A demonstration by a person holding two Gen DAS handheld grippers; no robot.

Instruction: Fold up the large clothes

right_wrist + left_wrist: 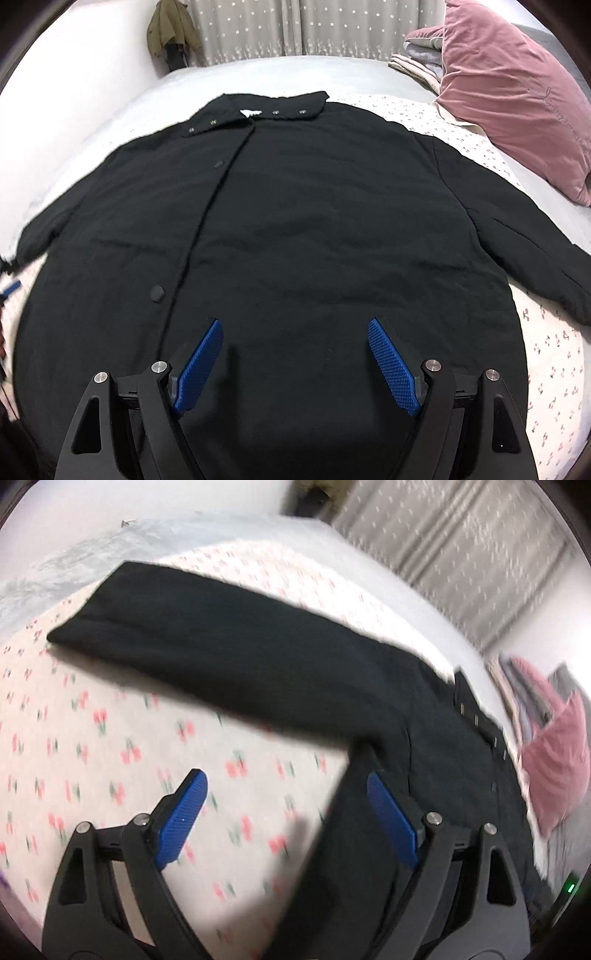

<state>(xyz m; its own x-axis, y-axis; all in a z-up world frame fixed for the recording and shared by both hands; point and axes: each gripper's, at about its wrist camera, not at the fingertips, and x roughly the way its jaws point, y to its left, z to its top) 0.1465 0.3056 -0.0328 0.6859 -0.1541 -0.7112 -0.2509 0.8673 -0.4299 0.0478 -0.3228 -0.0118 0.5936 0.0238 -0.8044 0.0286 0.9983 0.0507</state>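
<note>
Both tools, left [286,794] and right [295,343], hang spread (gripping nothing) over the black coat [295,221].

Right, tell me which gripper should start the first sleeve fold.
Left, probably. The left gripper is open beside the outstretched sleeve, while the right gripper hovers open over the middle of the black coat.
</note>
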